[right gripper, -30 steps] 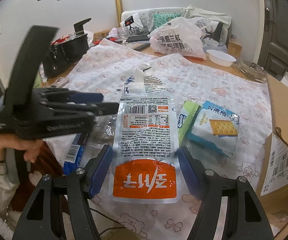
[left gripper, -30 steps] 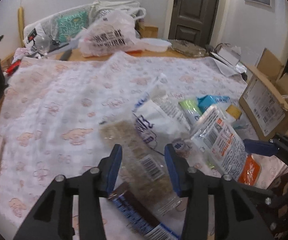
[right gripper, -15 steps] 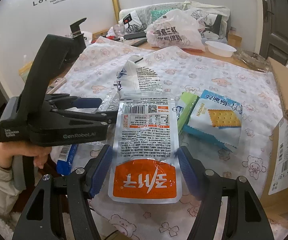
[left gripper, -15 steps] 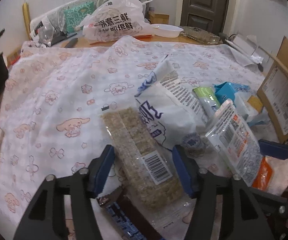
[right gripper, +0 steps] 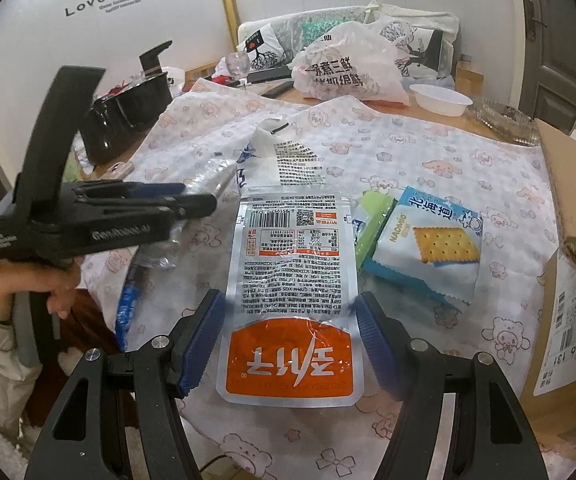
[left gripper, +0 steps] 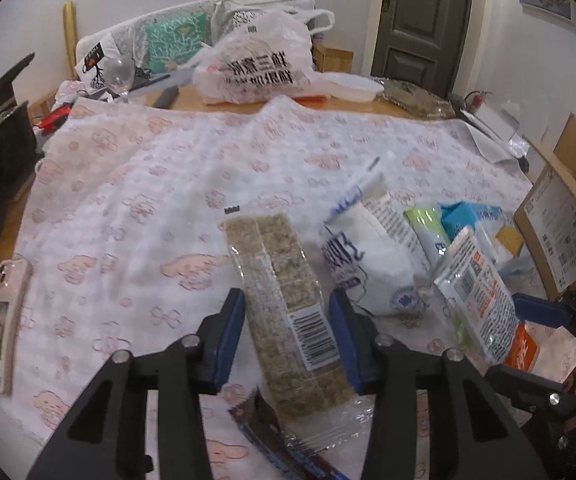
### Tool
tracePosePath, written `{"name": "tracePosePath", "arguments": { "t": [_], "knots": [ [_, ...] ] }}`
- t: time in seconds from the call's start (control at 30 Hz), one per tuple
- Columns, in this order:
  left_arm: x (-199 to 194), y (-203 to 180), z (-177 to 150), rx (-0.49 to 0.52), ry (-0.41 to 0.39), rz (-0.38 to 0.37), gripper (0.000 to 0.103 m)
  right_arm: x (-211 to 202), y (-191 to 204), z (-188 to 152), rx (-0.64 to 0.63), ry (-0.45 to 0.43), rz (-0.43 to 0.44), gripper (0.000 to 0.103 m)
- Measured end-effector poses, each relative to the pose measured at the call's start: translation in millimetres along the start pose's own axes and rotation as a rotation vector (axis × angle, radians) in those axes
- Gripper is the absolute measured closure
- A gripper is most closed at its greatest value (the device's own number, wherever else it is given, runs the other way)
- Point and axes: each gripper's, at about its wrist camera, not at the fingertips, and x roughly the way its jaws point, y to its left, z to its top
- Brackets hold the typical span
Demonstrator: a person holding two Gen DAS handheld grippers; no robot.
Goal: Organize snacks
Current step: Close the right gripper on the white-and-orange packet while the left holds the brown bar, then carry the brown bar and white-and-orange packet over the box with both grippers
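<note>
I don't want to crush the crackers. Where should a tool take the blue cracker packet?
Probably by the crimped, zigzag end seal of the blue cracker packet, coming from the near side. It lies flat on the tablecloth, leaning on the green packet; the seal is thin and likely holds no cracker.

Bare cloth (left gripper: 159, 184) left; snacks (left gripper: 372, 264) right

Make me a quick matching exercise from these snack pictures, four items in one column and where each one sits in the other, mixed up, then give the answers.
Items:
1. grain bar pack
2. silver and orange pouch
3. cracker packet
4. cardboard box

Places:
A. at the table's right edge
B. between the left gripper's blue pads
C. between the right gripper's blue pads
D. beside the green packet

Pairs: 1-B, 2-C, 3-D, 4-A
</note>
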Motion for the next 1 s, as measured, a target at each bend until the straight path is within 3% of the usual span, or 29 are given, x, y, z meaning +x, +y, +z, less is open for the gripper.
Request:
{"name": "tracePosePath", "arguments": {
  "t": [0.33,0.6,0.8,1.0],
  "knots": [
    [-21,12,9,-0.034,-0.065,-0.029,0.063,-4,17,13,-0.038,-0.022,0.003,0.039],
    [-82,1,34,-0.015,-0.188,-0.058,0.063,-45,29,46,-0.095,-0.131,0.0,0.039],
    [-139,-42,65,0.061,-0.307,-0.128,0.063,-103,20,64,-0.11,-0.256,-0.055,0.039],
    [-163,-122,95,0.16,-0.364,-0.244,0.063,-160,-27,53,-0.044,-0.335,-0.177,0.039]
  ]
}}
